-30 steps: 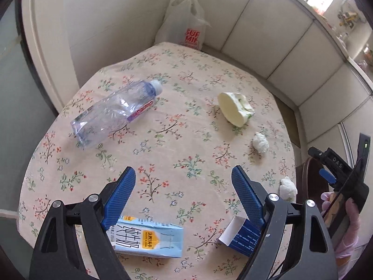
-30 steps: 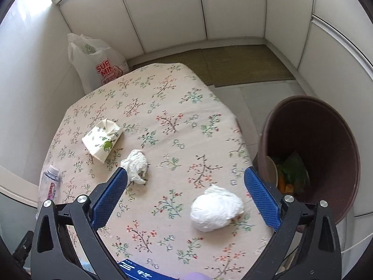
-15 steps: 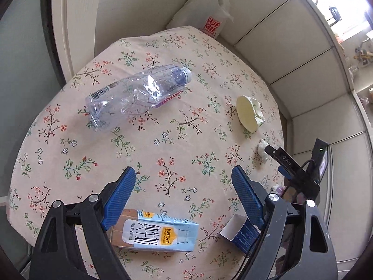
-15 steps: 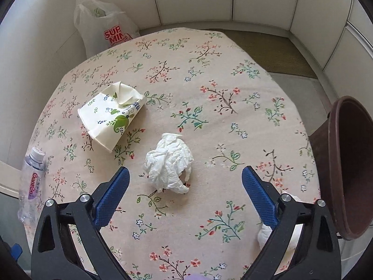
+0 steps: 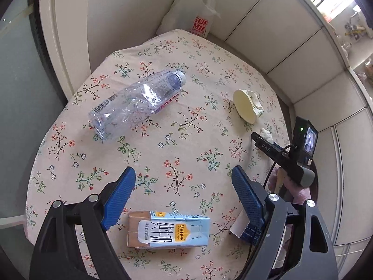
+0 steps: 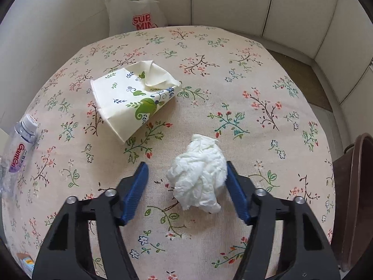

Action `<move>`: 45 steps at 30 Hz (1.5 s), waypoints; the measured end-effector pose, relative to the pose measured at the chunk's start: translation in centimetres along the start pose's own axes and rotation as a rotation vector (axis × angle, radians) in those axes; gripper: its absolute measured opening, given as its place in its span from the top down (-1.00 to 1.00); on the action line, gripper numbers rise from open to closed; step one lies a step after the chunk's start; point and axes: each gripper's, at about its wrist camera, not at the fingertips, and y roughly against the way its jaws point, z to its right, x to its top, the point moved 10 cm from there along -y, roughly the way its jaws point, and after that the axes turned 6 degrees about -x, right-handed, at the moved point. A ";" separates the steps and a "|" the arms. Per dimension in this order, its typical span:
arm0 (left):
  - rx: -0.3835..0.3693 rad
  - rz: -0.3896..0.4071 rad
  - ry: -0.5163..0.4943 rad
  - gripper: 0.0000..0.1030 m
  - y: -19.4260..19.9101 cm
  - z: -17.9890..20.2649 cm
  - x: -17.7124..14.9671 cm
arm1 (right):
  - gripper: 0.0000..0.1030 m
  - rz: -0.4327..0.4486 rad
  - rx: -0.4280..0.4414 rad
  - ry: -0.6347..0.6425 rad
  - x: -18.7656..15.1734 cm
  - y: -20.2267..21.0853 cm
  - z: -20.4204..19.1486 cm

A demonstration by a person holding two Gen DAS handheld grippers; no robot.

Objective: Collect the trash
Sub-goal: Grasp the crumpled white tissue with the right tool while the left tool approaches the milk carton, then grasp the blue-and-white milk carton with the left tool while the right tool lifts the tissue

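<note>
A crumpled white tissue [image 6: 198,175] lies on the floral tablecloth between the open jaws of my right gripper [image 6: 186,170], touching the right finger. A crushed paper cup [image 6: 132,102] lies beyond it to the left. My left gripper [image 5: 184,179] is open and empty above the table, over a blue milk carton [image 5: 167,231]. A crushed clear plastic bottle [image 5: 137,105] lies further out. The cup [image 5: 247,105] and the right gripper's body [image 5: 286,156] show at the right of the left wrist view.
A brown trash bin [image 6: 356,198] stands off the table's right edge. A white plastic bag [image 6: 132,11] sits beyond the far edge, against the wall. A small dark blue box [image 5: 244,231] lies by the left gripper's right finger. The round table's edge [image 5: 46,140] is near on the left.
My right gripper has moved forward and down, from near the bin to around the tissue, and its jaws have narrowed. My left gripper has drifted so the bottle and carton sit more central.
</note>
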 end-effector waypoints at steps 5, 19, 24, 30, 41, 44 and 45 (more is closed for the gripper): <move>-0.018 -0.066 -0.079 -0.59 0.0 0.7 -1.2 | 0.46 -0.006 0.080 -0.040 0.2 0.9 -0.3; 0.158 -0.367 -0.846 -0.59 -5.0 4.9 -11.8 | 0.47 0.071 0.114 -0.012 0.4 8.1 1.3; 0.195 -0.416 -0.992 -0.59 -7.7 4.5 -13.7 | 0.46 0.125 0.109 0.017 0.7 11.1 2.9; 0.211 -0.445 -0.965 -0.29 -9.8 3.7 -13.7 | 0.46 0.181 0.096 -0.018 0.6 14.1 7.1; 0.173 -0.344 -0.624 -0.10 -9.7 4.4 -10.0 | 0.46 0.232 0.026 -0.108 -0.6 17.0 14.7; 0.096 -0.276 -0.520 -0.10 -8.6 5.3 -8.1 | 0.45 0.248 0.002 -0.136 -0.9 17.8 16.9; 0.069 -0.257 -0.488 -0.10 -8.2 5.6 -7.5 | 0.45 0.253 -0.007 -0.151 -1.0 18.1 17.7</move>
